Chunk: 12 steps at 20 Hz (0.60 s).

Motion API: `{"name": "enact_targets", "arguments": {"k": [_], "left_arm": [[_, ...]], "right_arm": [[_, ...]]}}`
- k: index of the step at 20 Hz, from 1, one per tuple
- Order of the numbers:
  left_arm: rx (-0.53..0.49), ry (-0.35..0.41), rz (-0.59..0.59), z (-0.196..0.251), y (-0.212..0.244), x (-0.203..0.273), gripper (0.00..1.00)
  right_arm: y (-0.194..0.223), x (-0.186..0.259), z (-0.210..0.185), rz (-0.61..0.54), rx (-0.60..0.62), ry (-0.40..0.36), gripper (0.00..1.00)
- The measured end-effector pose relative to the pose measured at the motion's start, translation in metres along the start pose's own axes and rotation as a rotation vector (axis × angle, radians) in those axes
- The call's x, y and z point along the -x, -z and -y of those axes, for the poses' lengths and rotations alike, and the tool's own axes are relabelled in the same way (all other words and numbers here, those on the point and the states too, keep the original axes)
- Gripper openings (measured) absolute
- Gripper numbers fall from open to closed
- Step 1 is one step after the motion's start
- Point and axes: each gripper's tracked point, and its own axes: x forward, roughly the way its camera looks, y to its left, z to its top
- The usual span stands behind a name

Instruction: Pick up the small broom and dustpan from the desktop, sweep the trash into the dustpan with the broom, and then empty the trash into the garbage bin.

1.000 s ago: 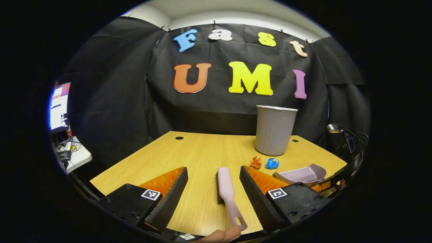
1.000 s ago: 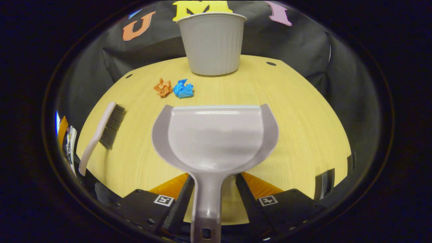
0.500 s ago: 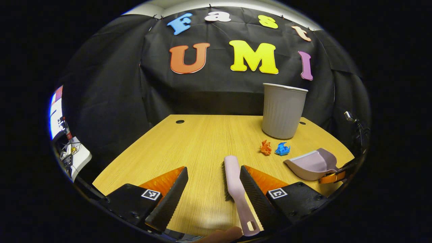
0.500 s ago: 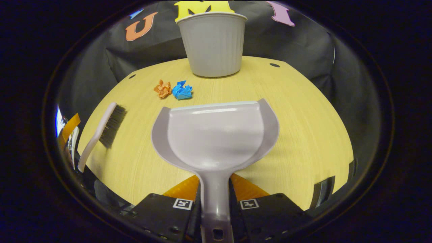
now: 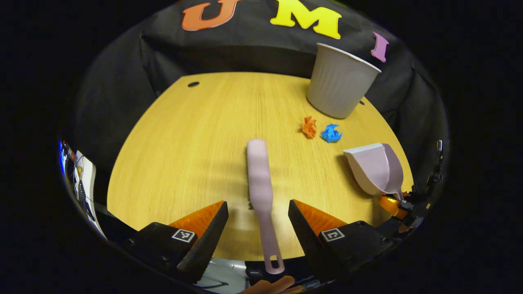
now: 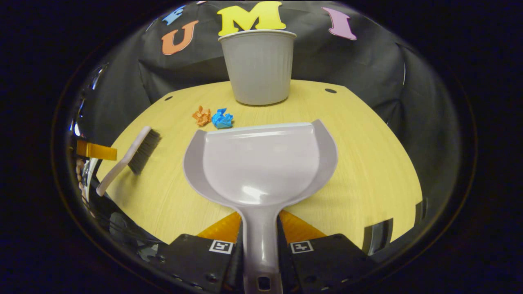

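In my right gripper point(image 6: 258, 261) I hold the pale lilac plastic dustpan point(image 6: 261, 163) by its flat handle, both fingers pressed on it, the pan's mouth facing twelve o'clock toward the ribbed grey plastic garbage bin point(image 6: 258, 65); whether its lip touches the light wooden desktop point(image 6: 367, 155) I cannot tell. My left gripper point(image 5: 257, 228) stands wide apart, one finger to each side of the small pink plastic broom point(image 5: 260, 183), which lies on the wood with its handle pointing to six o'clock and its looped end past the near edge; neither finger touches it.

The trash, a crumpled orange paper scrap point(image 6: 201, 116) and a crumpled blue paper scrap point(image 6: 222, 119), lies side by side on the desktop at about eleven o'clock from the dustpan's lip, between pan and bin, so it is neither in the pan nor in the bin.

I judge the broom light and stiff along its back, with soft dark bristles point(image 6: 145, 151) that give under pressure; the smooth plastic could slip, so I would close on the narrow handle just below the bristle block, squarely across its flat sides. The scraps look nearly weightless and springy; a hard stroke may flick them past the pan rather than into it, so a short, low sweep suits them. The dustpan seems thin and rigid, and a firm grip should keep it from twisting.
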Motion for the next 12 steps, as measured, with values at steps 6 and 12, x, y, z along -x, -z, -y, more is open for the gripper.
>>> {"name": "enact_targets", "arguments": {"k": [6,12], "left_arm": [[0.049,-0.011,-0.243,0.002,0.008,-0.008,0.90],[-0.031,-0.003,-0.367,0.016,0.027,-0.022,0.82]], "right_arm": [[0.014,0.006,0.009,0.004,0.005,-0.018,0.36],[0.015,0.002,0.011,0.008,0.009,-0.030,0.36]]}}
